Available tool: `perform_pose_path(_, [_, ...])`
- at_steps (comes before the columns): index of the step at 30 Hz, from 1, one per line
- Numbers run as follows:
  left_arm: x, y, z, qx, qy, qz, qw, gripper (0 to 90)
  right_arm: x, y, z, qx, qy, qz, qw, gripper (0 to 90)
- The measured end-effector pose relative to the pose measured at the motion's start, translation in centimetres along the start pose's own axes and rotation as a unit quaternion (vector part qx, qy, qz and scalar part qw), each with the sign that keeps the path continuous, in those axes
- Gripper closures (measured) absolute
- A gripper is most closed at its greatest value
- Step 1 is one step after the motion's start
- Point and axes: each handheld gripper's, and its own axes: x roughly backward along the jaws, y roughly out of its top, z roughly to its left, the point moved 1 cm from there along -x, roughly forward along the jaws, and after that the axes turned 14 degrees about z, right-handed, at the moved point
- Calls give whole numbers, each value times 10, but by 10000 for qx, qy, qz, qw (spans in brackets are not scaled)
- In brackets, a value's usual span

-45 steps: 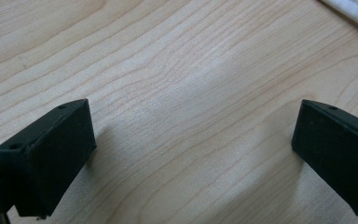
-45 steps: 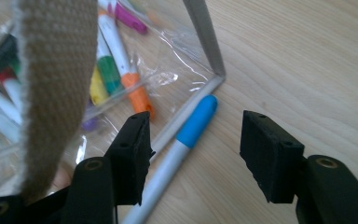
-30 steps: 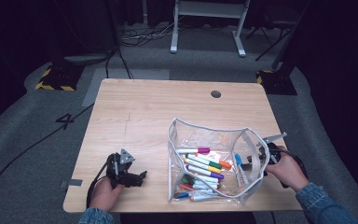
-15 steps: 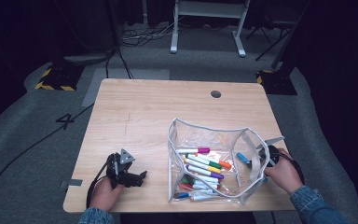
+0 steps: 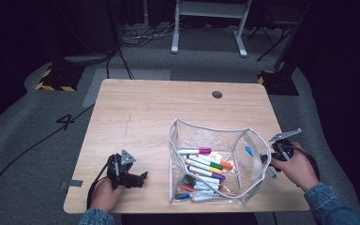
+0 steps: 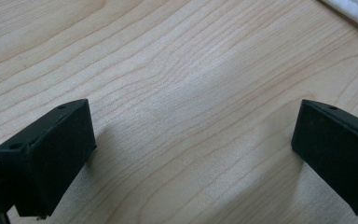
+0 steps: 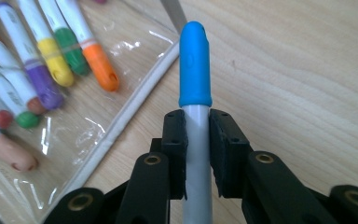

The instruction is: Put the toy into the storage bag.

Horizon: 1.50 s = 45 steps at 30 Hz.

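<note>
My right gripper [image 5: 266, 162] is shut on a white marker with a blue cap [image 5: 249, 151], just outside the right wall of a clear pouch [image 5: 206, 136]. Its jaws have just been closing, and the marker's barrel now sits between the pads. In the right gripper view the blue cap [image 7: 196, 60] points away from the gripper [image 7: 196, 123], above the wood beside the pouch's pale edge [image 7: 121, 121]. Several coloured markers [image 5: 206, 166] lie inside the pouch. My left gripper [image 5: 138, 178] rests open at the table's near left, over bare wood [image 6: 186, 149].
The wooden table [image 5: 145, 112] has a round cable hole [image 5: 217, 94] at its far right. The near edge is close to both hands. A white stand [image 5: 206, 28] and cables lie on the dark floor behind the table.
The right gripper has closed on the blue-capped marker and lifted it a little, drawing back from the pouch's right wall. The left gripper has stayed put.
</note>
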Motion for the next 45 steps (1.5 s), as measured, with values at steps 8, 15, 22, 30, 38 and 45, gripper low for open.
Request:
perform_pose_path(8, [0,0,0,-2,1,-4,10000,0,37,4,1,50,20,-201,9998,774])
perform_pose_path(15, [0,0,0,3,-4,-11,10000,0,72,11,6,181,-32,-414,9990,774])
perform_pose_path(22, [0,0,0,6,-4,-11,10000,0,100,20,25,532,-79,-480,9974,774])
perform_pose_path(30, [0,1,0,-15,7,12,10000,0,127,38,50,903,-108,-567,9942,774])
perform_pose_path(38, [-1,1,0,4,-5,8,10000,0,141,59,75,1349,-72,-608,9890,774])
perform_pose_path(45, [-1,3,0,22,15,-4,10000,0,139,73,105,1861,125,-498,9812,773])
